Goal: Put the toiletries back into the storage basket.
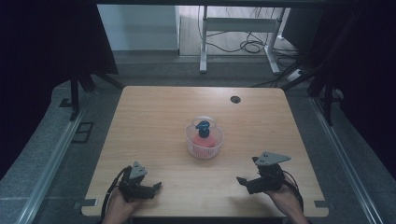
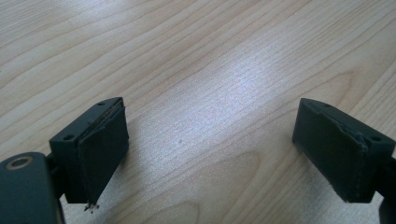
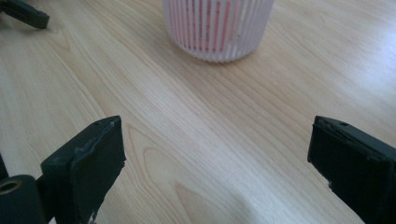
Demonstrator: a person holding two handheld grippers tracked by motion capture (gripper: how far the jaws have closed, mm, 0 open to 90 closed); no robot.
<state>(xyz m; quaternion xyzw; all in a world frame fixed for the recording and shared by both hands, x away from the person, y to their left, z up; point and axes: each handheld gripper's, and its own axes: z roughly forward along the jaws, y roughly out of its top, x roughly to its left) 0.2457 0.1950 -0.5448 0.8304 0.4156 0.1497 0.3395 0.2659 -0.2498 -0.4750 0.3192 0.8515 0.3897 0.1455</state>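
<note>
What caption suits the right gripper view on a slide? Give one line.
Right gripper, jaws open over the table, faces a ribbed white basket with something red inside.

A small round basket (image 1: pixel 204 142) of translucent white plastic with upright ribbed slats stood upright near the middle of the wooden counter (image 1: pixel 149 121), a little toward the person's side and well apart from every edge. A thin clear hoop handle rose over its far rim. Inside it sat a red, rounded object (image 1: pixel 204 140) with a dark blue piece (image 1: pixel 202 125) on top that stood above the rim; what either was could not be told. In the right gripper view the basket's lower wall (image 3: pixel 217 29) showed red glowing through the slats, and its base rested flat on the wood.
</note>
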